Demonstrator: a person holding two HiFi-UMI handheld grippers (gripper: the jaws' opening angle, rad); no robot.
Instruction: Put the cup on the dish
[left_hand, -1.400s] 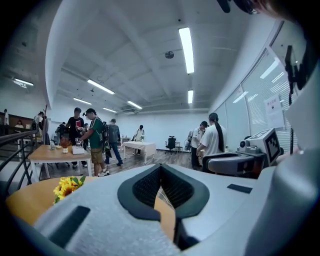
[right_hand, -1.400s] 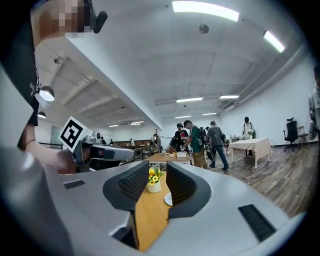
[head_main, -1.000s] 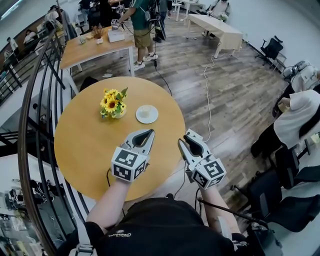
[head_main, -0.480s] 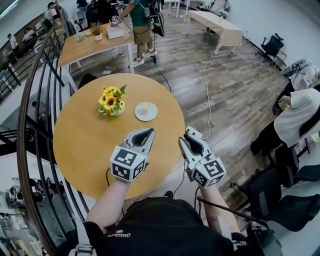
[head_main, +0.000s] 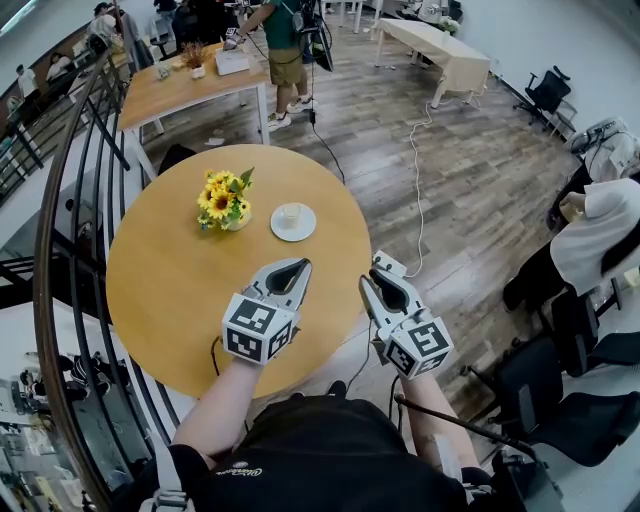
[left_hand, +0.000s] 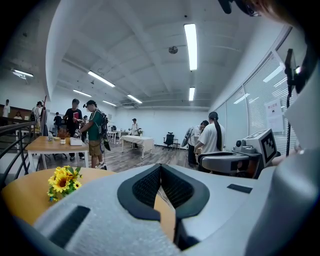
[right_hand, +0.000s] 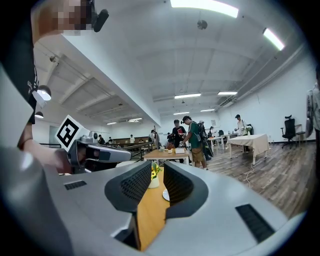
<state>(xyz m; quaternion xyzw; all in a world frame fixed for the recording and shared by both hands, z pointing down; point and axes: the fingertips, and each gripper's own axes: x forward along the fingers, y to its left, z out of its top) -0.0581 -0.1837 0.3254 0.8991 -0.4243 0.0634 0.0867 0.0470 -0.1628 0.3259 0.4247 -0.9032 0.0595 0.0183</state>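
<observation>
Left claw (head_main: 299, 265) closed and empty, right claw (head_main: 377, 269) slightly apart; cup (head_main: 291, 214) stands on dish (head_main: 305, 232), so the task looks done.

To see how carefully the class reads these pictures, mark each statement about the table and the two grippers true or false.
1. The cup stands on the dish. True.
2. The left gripper has its jaws wide apart. False: its jaws are together, with nothing between them.
3. In the head view the flowers stand left of the dish. True.
4. The right gripper holds the cup. False: its jaws are apart and empty, and the cup is farther off on the dish.
5. The table is square. False: it is round.
</observation>
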